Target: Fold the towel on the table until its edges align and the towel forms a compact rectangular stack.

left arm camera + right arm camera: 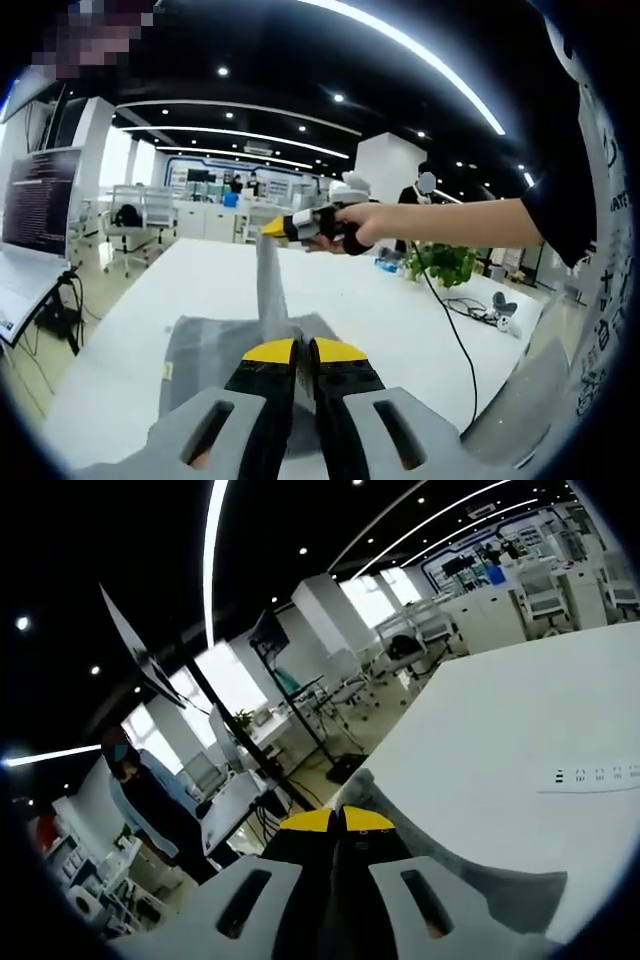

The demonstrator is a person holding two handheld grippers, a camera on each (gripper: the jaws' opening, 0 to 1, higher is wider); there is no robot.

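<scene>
A grey towel (210,350) lies on the white table (190,275). My left gripper (305,348) is low over it, its yellow-tipped jaws closed together on the cloth. From there a narrow taut strip of towel rises to my right gripper (282,228), held by a hand above the table and shut on the lifted edge. In the right gripper view, the right gripper (336,820) has its jaws pressed together with grey towel (500,885) bunched around and below them, over the table (520,710).
A potted plant (445,262) and a black cable (452,325) sit at the table's far right, and a laptop screen (38,200) is at the left. A white power strip (597,775) lies on the table. A person in dark clothes (140,790) stands beyond the edge.
</scene>
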